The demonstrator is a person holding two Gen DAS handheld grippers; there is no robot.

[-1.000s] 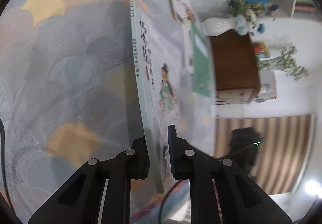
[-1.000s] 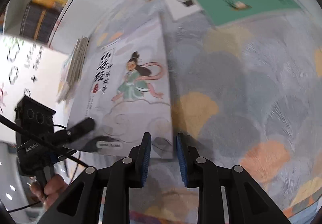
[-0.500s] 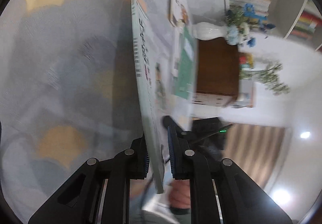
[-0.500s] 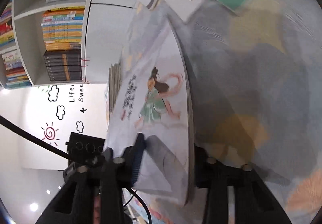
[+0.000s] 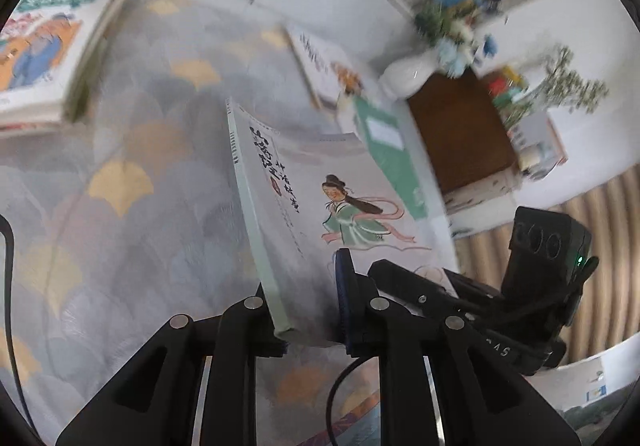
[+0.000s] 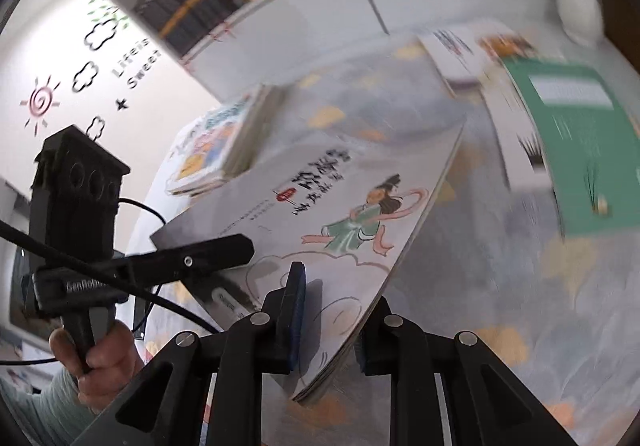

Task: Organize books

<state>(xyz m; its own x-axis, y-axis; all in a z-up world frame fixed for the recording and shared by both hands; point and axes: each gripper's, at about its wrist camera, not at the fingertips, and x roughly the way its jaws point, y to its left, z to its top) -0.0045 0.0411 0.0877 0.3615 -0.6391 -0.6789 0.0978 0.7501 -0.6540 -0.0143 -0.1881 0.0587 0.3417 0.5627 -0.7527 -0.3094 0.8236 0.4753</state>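
From the left wrist view, the left tongs [image 5: 312,310] squeeze the spine edge of the picture book [image 5: 320,213], which is tilted up above the patterned rug [image 5: 120,185]. The right tongs [image 5: 404,278] come in from the right and pinch the same book. A stack of books [image 5: 44,45] lies at the rug's far left corner. A green book [image 5: 388,157] lies near the far right edge.

From the right wrist view, the right tongs [image 6: 332,330] are closing tight on the book's page edge. The left tongs [image 6: 224,246] hold the other side, gripped by a hand [image 6: 100,358].
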